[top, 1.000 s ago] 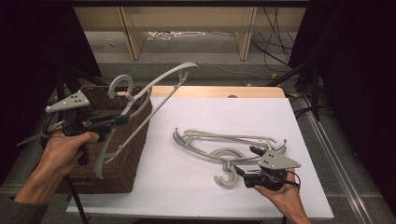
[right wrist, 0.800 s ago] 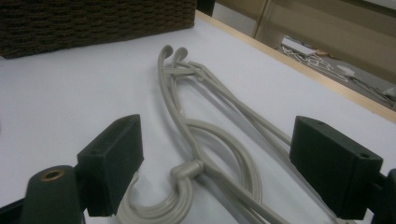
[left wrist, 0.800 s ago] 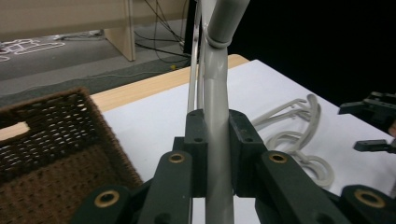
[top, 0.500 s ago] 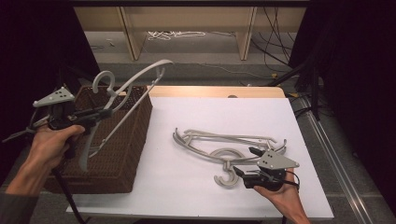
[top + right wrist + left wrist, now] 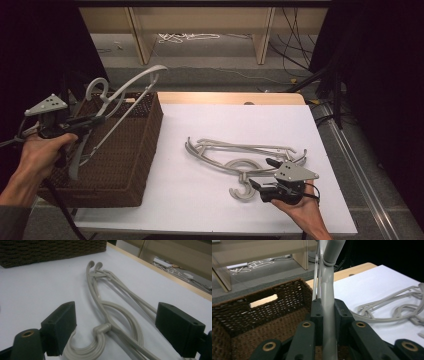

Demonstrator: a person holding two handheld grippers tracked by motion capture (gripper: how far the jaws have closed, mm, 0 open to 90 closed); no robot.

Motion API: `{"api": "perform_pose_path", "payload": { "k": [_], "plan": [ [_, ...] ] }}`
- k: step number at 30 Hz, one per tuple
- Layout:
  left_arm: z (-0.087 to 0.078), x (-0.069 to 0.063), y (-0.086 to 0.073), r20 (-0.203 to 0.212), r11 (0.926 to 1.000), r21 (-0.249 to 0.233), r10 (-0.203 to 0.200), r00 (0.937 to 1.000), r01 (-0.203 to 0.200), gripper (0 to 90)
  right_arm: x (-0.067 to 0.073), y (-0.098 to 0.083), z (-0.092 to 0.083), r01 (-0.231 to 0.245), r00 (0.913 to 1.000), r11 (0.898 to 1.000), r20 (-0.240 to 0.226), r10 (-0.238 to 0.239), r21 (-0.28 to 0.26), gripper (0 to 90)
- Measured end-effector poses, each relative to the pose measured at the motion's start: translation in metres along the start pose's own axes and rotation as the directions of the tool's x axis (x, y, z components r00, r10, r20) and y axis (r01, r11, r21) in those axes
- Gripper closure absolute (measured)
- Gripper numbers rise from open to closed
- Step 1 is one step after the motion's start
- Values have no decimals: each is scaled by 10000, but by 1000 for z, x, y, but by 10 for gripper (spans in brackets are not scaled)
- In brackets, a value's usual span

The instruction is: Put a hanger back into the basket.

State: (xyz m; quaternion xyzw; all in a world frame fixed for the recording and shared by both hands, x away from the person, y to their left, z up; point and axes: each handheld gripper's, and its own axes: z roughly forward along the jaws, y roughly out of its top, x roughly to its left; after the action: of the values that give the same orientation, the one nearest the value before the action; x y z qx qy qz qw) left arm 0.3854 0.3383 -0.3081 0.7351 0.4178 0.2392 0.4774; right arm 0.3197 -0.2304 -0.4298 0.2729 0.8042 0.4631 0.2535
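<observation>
My left gripper (image 5: 97, 120) is shut on a grey plastic hanger (image 5: 125, 95) and holds it tilted over the brown wicker basket (image 5: 135, 150), hook end up at the left. In the left gripper view the hanger's arm (image 5: 328, 290) is clamped between the jaws, with the basket's inside (image 5: 262, 305) below. Two or three more grey hangers (image 5: 235, 150) lie tangled on the white table top. My right gripper (image 5: 263, 172) rests open on the table by their hooks; in the right gripper view those hangers (image 5: 105, 307) lie between and beyond its spread jaws (image 5: 120, 322).
The basket stands on the left part of the white table top (image 5: 210, 200). A strip of wooden edge (image 5: 225, 97) runs along the far side. Behind it are wooden furniture legs (image 5: 262, 35) and loose cables (image 5: 190, 36) on the floor. Dark curtains flank both sides.
My left hand has carried the hanger leftward and slightly down, from the basket's right rim to over its middle. The right hand and the hangers on the table have not moved.
</observation>
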Motion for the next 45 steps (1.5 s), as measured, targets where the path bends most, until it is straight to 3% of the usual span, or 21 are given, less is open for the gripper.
{"api": "perform_pose_path", "payload": {
  "k": [11, 16, 24, 33, 35, 37, 39, 41, 42, 43, 44, 45],
  "plan": [
    [-5, 19, -22, -353, 9991, 402, 168, 9992, -153, 797, 0, -1, 0, 66, 10000, 9999, -64, -65, 145, 181],
    [-5, 24, -33, -298, 9972, 639, 419, 9987, -399, 796, 0, 0, 1, 55, 9999, 9998, -94, -54, 172, 182],
    [-5, 33, -49, -467, 9947, 975, 360, 9983, -313, 796, 0, -1, 2, 68, 10000, 9999, -46, -67, 90, 182],
    [-2, 39, -64, -374, 9888, 1443, 432, 9984, -374, 796, 0, -1, 2, 87, 9998, 9996, -155, -83, 261, 183],
    [1, 38, -65, -442, 9852, 1672, 464, 9979, -384, 796, 0, -1, 2, 83, 9998, 9996, -168, -78, 260, 183],
    [3, 40, -65, -435, 9770, 2048, 696, 9966, -593, 796, 0, -1, 3, 96, 9998, 9996, -149, -92, 268, 183],
    [8, 40, -67, -479, 9765, 2093, 631, 9969, -518, 796, 0, -1, 2, 110, 9998, 9996, -156, -106, 259, 184],
    [9, 43, -68, -417, 9599, 2654, 1052, 9936, -905, 796, 0, -1, 2, 94, 9998, 9996, -171, -90, 254, 184],
    [11, 44, -69, -414, 9561, 2772, 1103, 9930, -947, 796, 0, -1, 2, 83, 9998, 9996, -179, -79, 259, 184],
    [16, 42, -72, -547, 9657, 2536, 726, 9959, -565, 796, 0, -1, 2, 80, 9998, 9996, -177, -76, 258, 184],
    [17, 42, -72, -573, 9604, 2733, 720, 9958, -537, 796, 0, -1, 2, 57, 9998, 9996, -189, -52, 275, 184],
    [20, 43, -75, -581, 9668, 2510, 643, 9962, -478, 796, 0, -1, 3, 80, 9998, 9996, -188, -75, 264, 184]
  ]
}}
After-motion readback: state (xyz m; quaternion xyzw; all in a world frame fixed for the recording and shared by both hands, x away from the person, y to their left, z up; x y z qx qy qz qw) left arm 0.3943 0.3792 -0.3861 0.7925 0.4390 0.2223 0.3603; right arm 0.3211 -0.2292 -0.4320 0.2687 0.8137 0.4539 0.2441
